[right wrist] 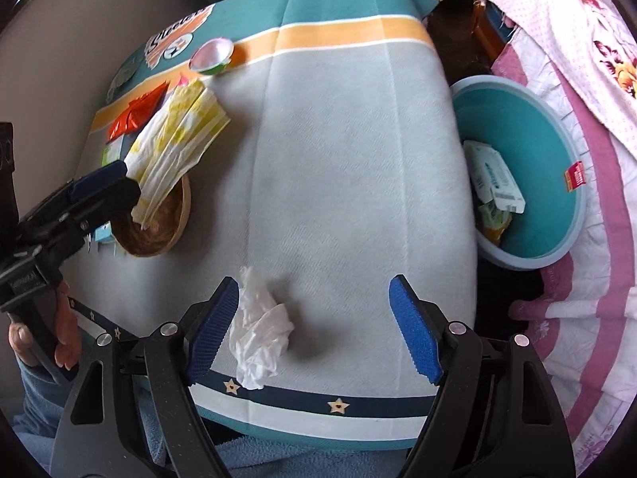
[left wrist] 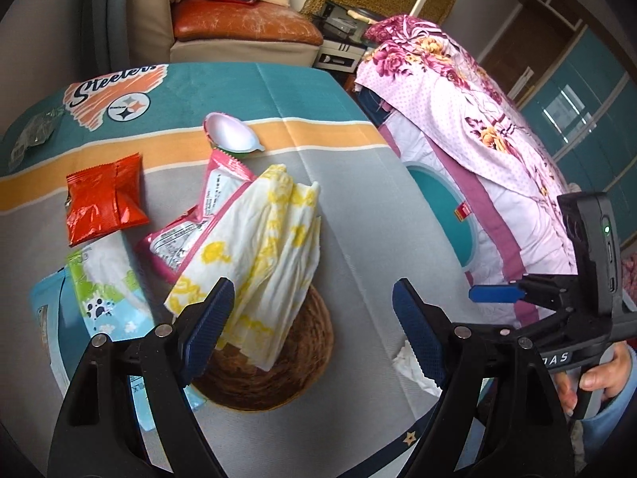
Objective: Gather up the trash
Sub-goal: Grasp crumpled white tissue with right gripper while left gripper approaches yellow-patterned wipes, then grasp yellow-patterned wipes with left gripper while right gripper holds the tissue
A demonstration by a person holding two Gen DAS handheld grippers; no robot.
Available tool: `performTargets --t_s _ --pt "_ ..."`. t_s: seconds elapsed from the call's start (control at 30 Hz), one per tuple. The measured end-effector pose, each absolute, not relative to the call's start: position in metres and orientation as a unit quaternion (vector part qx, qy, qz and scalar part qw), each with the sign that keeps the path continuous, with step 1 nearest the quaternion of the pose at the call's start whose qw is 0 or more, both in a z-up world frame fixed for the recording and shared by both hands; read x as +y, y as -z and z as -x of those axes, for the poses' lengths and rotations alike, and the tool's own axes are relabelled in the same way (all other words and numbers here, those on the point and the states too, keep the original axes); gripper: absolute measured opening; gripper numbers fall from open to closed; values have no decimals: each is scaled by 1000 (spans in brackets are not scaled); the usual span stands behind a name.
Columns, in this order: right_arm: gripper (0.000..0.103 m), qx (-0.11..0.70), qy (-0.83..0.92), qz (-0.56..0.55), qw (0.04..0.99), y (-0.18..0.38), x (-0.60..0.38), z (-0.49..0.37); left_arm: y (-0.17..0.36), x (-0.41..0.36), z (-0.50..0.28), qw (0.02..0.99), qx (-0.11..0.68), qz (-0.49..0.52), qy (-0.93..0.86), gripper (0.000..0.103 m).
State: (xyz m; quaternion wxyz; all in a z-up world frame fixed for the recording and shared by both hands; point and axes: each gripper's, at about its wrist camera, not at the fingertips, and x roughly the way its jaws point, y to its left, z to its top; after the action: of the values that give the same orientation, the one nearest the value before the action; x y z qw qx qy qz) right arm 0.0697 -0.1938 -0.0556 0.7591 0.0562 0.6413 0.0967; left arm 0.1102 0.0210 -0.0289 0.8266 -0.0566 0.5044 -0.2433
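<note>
My left gripper (left wrist: 314, 330) hangs open above a woven basket (left wrist: 302, 358), in which a white and yellow folded wrapper (left wrist: 270, 247) leans. Its left pad is close to that wrapper, without a grip. Behind lie a red packet (left wrist: 103, 203), a pink wrapper (left wrist: 191, 231), a green and white wrapper (left wrist: 103, 279) and a small white cup (left wrist: 231, 133). My right gripper (right wrist: 314, 330) is open over the table's near edge. A crumpled white tissue (right wrist: 258, 330) lies between its jaws, close to the left pad, free on the cloth.
A teal bin (right wrist: 549, 167) stands off the table's right side with a box and wrappers inside. Floral pink bedding (right wrist: 577, 40) is draped beyond it. The cloth-covered table (right wrist: 338, 159) has a bare grey middle. A hand (right wrist: 59, 342) holds the left gripper's handle.
</note>
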Motion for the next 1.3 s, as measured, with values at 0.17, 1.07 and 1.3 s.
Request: performTargets --t_s 0.17,1.07,1.3 --pt "65 657 -103 -41 745 66 -175 -60 33 36 -108 828 505 57 236 82" --pt "19 624 -114 -62 771 62 -197 -80 46 5 -133 827 517 -95 199 82" --pt "19 614 -112 -91 776 67 -219 -90 59 -17 -140 814 532 -134 191 82"
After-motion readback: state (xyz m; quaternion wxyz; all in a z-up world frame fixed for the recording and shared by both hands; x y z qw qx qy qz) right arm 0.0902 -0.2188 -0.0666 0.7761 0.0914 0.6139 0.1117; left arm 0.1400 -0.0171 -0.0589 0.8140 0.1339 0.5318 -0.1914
